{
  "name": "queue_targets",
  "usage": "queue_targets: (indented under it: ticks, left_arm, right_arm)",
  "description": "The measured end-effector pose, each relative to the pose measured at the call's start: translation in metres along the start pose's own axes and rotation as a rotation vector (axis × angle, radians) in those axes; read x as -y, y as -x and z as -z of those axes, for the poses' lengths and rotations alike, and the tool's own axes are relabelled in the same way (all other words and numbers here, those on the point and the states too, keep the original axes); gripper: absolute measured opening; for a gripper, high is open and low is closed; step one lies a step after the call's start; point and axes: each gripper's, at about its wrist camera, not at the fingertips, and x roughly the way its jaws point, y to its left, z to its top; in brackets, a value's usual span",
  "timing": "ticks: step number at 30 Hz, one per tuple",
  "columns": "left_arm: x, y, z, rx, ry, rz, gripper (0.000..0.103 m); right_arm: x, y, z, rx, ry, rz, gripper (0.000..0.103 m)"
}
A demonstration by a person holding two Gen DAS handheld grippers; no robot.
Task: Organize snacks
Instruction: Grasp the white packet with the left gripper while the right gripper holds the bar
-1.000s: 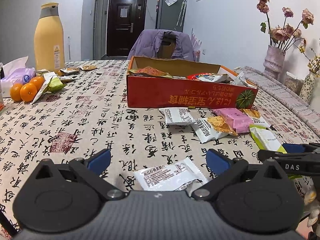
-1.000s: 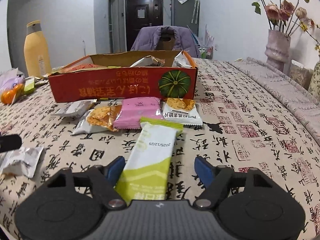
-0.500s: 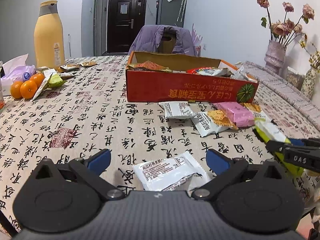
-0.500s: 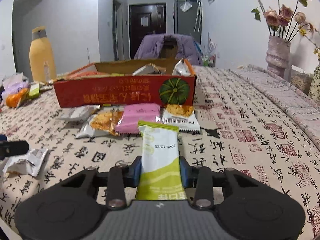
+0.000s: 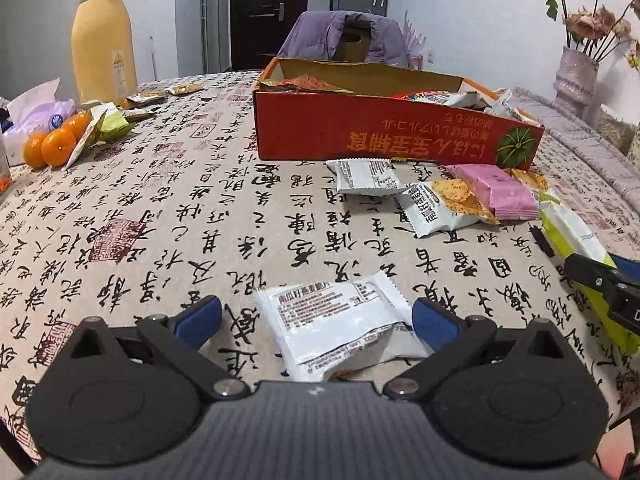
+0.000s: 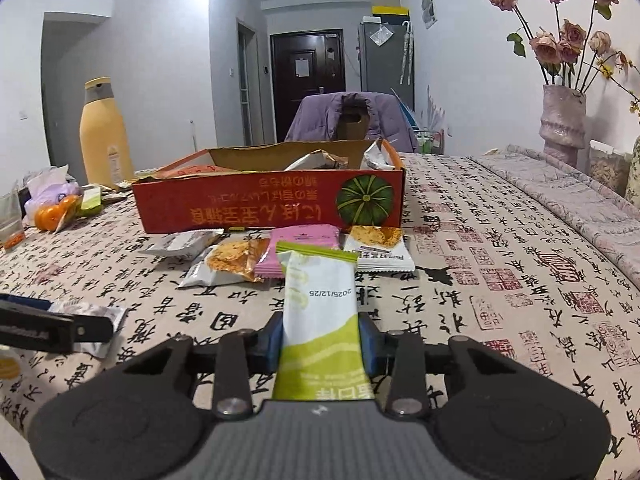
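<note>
Right wrist view: the green packet point(image 6: 320, 320) is pinched low between the closed pads of the right hand-held gripper point(image 6: 322, 340), so it may droop or slip before the far red box point(image 6: 264, 204), while the left hand-held gripper point(image 5: 316, 320) is spread open around a white packet point(image 5: 340, 324) on the desk point(image 5: 160, 208).

Glossy plastic snack packets point(image 5: 344, 322), matt cardboard box point(image 5: 384, 140), printed cloth tablecloth point(image 5: 160, 216)

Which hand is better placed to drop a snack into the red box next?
Right. The right gripper is already shut on the green-and-white packet, facing the red box. The left gripper stands open around a white packet, not yet gripped.
</note>
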Motion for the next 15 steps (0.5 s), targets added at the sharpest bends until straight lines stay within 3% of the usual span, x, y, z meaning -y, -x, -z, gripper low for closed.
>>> queue_targets:
  ticks: [10, 15]
  left_arm:
    - [0.011, 0.002, 0.009, 0.049, -0.025, -0.031, 0.102]
    - [0.015, 0.007, 0.013, 0.078, -0.051, -0.008, 0.087]
  right_arm:
    - [0.0, 0.0, 0.003, 0.002, -0.009, -0.019, 0.037]
    - [0.002, 0.001, 0.003, 0.005, -0.013, -0.02, 0.037]
